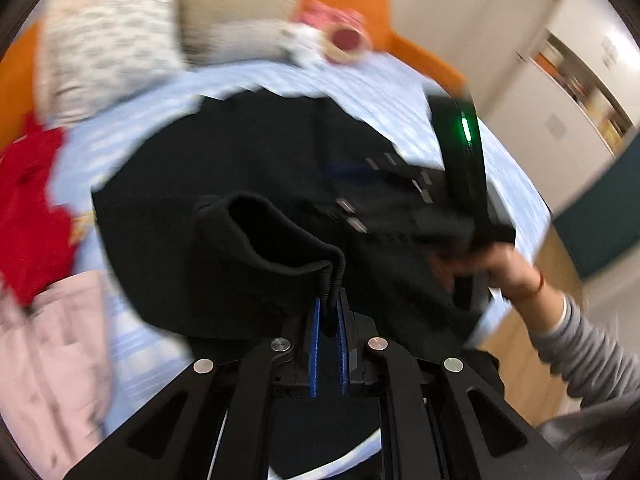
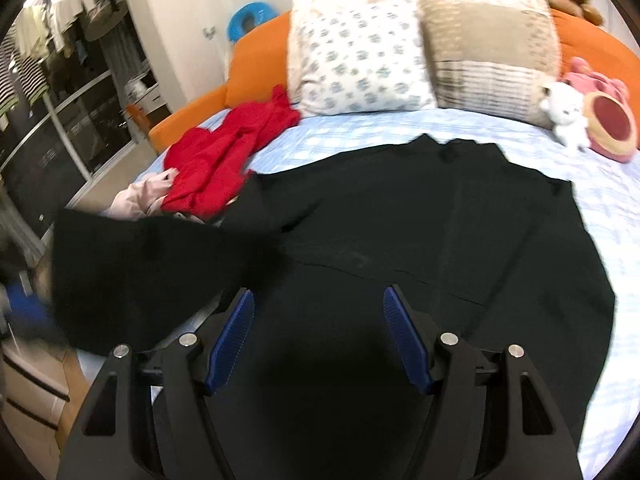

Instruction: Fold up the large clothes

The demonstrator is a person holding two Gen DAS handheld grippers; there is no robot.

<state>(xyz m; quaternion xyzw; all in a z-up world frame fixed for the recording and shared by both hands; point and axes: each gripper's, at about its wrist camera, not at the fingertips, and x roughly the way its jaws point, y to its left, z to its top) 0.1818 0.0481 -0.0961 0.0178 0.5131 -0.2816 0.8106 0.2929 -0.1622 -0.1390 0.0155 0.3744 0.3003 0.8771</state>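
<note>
A large black garment [image 2: 420, 220] lies spread on a bed with a blue checked sheet [image 2: 360, 132]. My left gripper [image 1: 329, 304] is shut on the ribbed cuff of its black sleeve [image 1: 280, 240] and holds it lifted above the garment body [image 1: 168, 208]. In the right wrist view that sleeve [image 2: 132, 272] hangs raised at the left. My right gripper [image 2: 318, 304] is open and empty just above the garment's near part. The right gripper also shows in the left wrist view [image 1: 400, 184], blurred, held by a hand.
A red garment [image 2: 224, 160] and a pink one [image 2: 136, 196] lie at the bed's left side. Pillows [image 2: 360, 64], a white plush toy [image 2: 568, 116] and a pink toy [image 2: 608, 120] sit at the head by the orange bed frame [image 2: 256, 52]. Wooden floor [image 1: 520, 280] lies beside the bed.
</note>
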